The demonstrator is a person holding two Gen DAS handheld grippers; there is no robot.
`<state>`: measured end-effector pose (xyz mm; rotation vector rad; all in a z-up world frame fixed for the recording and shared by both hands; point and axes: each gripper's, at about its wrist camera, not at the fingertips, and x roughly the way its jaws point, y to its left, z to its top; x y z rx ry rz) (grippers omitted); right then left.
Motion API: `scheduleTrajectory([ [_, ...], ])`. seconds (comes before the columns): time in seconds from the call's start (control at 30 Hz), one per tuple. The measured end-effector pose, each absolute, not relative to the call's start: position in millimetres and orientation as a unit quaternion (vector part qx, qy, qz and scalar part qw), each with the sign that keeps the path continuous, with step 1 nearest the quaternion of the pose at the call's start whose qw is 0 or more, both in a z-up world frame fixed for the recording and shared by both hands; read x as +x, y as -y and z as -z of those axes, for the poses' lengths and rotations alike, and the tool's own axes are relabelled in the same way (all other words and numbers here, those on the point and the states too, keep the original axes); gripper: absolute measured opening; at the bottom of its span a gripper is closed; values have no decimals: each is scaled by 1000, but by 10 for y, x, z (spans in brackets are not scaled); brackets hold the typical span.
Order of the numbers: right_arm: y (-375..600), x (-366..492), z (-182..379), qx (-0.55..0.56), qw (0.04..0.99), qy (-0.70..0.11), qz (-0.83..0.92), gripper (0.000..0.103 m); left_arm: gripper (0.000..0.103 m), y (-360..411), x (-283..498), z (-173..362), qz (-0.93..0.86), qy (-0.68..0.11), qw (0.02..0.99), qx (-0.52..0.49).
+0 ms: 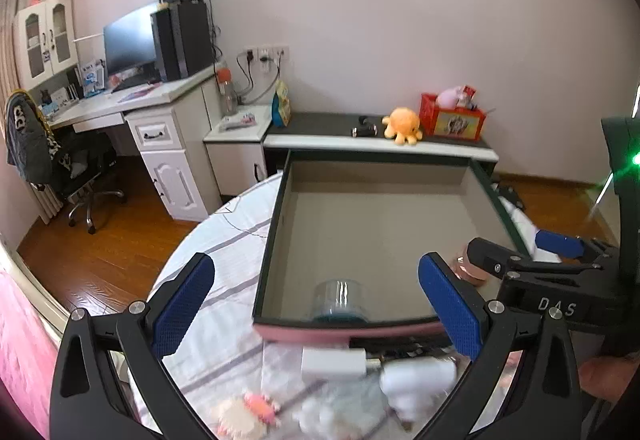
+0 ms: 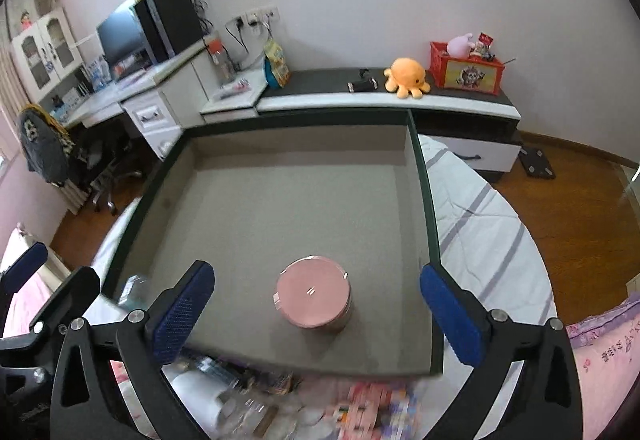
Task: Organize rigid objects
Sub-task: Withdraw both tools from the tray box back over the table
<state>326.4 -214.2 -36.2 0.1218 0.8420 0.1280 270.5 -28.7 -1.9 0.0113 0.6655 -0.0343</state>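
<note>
A shallow box point(image 1: 276, 208) with a grey inside and dark rim lies on the bed; it also shows in the right wrist view point(image 2: 424, 200). A pink round tin point(image 2: 313, 293) stands inside near the front, partly seen in the left wrist view point(image 1: 468, 269). A clear glass cup point(image 1: 340, 300) stands inside at the front wall. My left gripper point(image 1: 316, 304) is open and empty, above the box's front edge. My right gripper point(image 2: 316, 310) is open and empty, its fingers either side of the tin and above it; it shows at the right of the left wrist view point(image 1: 520, 252).
Loose items lie on the striped sheet point(image 1: 224, 280) in front of the box: a white charger point(image 1: 334, 362), white bottle point(image 1: 420, 376) and small pink toy point(image 1: 260, 406), blurred. A low cabinet point(image 2: 400, 100) with an orange octopus plush point(image 2: 408, 78) and red crate point(image 2: 466, 70) stands behind.
</note>
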Motion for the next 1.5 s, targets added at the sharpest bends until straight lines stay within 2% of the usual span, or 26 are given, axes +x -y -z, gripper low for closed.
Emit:
scheduleTrajectory([
  [0.23, 2141, 2578, 34, 55, 932, -352, -58, 103, 103, 191, 2099, -186, 12, -293, 956, -10],
  [0.73, 2175, 1314, -369, 33, 972, -232, -25, 103, 103, 157, 1221, -254, 0, -269, 963, -23],
  [1.03, 2183, 985, -258, 26, 972, -233, -22, 103, 103, 199, 1052, -155, 9, -286, 957, -37],
  [1.5, 2124, 926, -81, 22, 966, -254, -37, 103, 103, 220, 968, -67, -2, -292, 956, -29],
])
